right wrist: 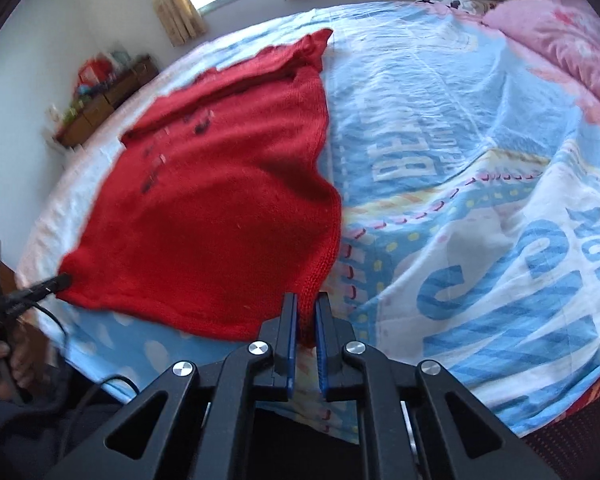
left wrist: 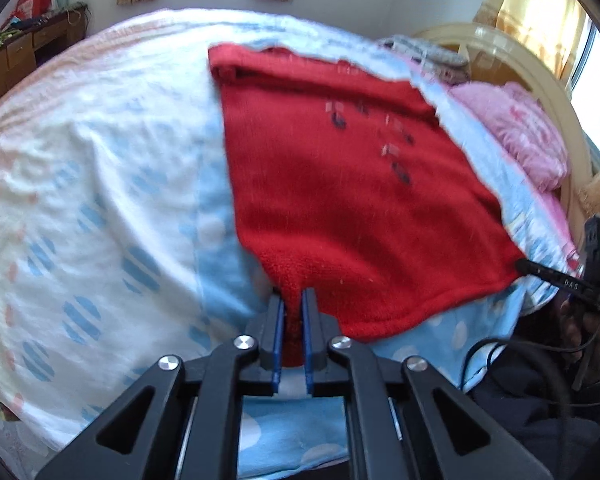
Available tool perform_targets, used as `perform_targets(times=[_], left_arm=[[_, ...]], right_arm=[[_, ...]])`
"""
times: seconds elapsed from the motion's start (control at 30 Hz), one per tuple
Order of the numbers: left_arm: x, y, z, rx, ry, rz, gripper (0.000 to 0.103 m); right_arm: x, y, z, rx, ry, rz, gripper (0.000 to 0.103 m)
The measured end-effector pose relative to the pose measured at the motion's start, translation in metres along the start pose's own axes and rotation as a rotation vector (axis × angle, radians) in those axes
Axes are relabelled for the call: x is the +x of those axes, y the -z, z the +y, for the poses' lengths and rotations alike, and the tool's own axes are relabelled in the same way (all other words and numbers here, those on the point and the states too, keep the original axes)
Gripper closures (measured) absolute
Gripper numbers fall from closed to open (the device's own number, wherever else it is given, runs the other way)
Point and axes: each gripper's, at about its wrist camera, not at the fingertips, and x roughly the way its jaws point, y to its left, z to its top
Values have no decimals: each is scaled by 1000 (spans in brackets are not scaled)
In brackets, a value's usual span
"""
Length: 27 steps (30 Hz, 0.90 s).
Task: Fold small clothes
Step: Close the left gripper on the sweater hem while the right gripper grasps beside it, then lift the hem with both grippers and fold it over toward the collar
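A small red knitted sweater (left wrist: 340,184) with dark and pale marks on its front lies spread on the bed; it also shows in the right wrist view (right wrist: 220,208). My left gripper (left wrist: 293,300) is shut on one near hem corner of the sweater. My right gripper (right wrist: 307,304) is shut on the other near hem corner. In the left wrist view the right gripper's tip (left wrist: 532,267) shows at the far right, pinching that corner. In the right wrist view the left gripper's tip (right wrist: 58,281) shows at the far left on its corner. One sleeve is folded over at the far end.
The bed is covered by a blue and white printed blanket (right wrist: 460,160). A pink pillow (left wrist: 516,128) lies by the cream headboard (left wrist: 548,80). A wooden desk (left wrist: 24,48) with clutter stands by the far wall. Curtained windows are behind.
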Motion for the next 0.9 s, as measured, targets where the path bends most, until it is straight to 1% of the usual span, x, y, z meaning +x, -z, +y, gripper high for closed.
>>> perform_targets(times=[0.07, 0.1, 0.13, 0.2, 0.3, 0.37, 0.47, 0.57, 0.77, 0.9], left_arm=[[-11, -7, 3, -11, 19, -40, 95], [-18, -10, 4, -10, 29, -66, 95], [-20, -13, 4, -10, 31, -82, 97], [-31, -18, 4, -8, 45, -124, 97], [-36, -26, 5, -6, 60, -158, 97], [-36, -31, 1, 6, 63, -166, 97], [-33, -38, -3, 31, 75, -161, 98], [-36, -45, -8, 54, 82, -180, 98], [-52, -72, -4, 31, 115, -261, 98], [-52, -97, 3, 10, 116, -309, 98]], right_arm=[[-11, -4, -7, 48, -59, -40, 96], [-20, -6, -12, 79, -104, -72, 96], [-26, -8, -15, 99, -136, -97, 96], [-42, -11, -20, 134, -191, -157, 96], [-57, -12, -23, 157, -229, -215, 96], [-63, -14, -21, 158, -226, -239, 96], [-63, -20, -17, 157, -212, -245, 96], [-68, -28, -13, 146, -212, -257, 97], [-91, -54, 0, 104, -217, -334, 97], [-97, -81, 8, 81, -216, -382, 97]])
